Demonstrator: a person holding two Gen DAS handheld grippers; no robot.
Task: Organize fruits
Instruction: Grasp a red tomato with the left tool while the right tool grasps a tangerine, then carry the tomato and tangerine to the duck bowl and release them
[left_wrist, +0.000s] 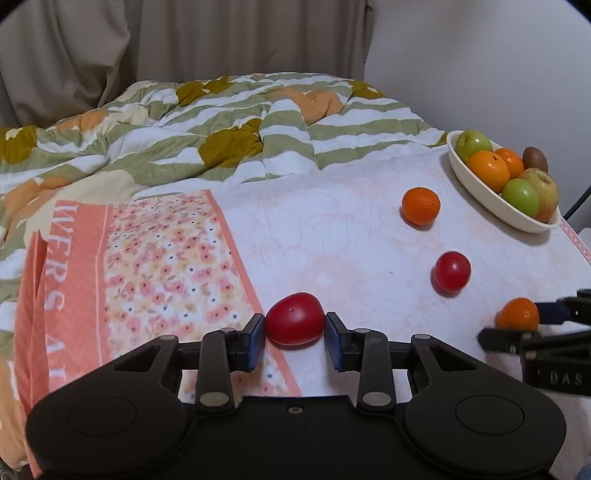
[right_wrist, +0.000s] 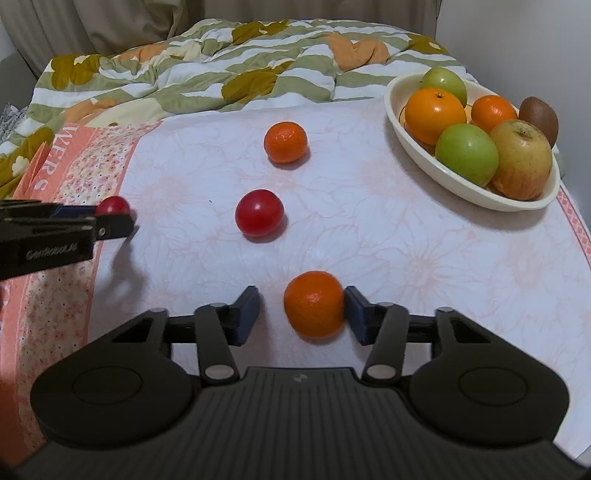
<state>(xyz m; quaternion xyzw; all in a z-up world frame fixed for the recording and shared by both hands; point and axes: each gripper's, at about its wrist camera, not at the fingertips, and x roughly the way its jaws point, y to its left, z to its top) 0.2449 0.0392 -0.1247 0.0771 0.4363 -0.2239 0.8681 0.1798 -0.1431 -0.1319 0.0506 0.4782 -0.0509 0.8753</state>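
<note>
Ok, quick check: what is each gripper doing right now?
Left gripper: shut on the smooth red egg-shaped tomato.
Right gripper: open around the round orange mandarin; only one pad touches.

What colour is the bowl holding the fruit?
Cream-white bowl; the right wrist view shows it best.

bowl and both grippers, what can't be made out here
- Bowl floor: both views, covered by piled fruit.
- Kiwi: both views, lower part behind the bowl's fruit.
- Red fruit in left gripper: right wrist view, mostly behind the fingers.
- Orange at right gripper: left wrist view, its grip is cut off by the edge.
</note>
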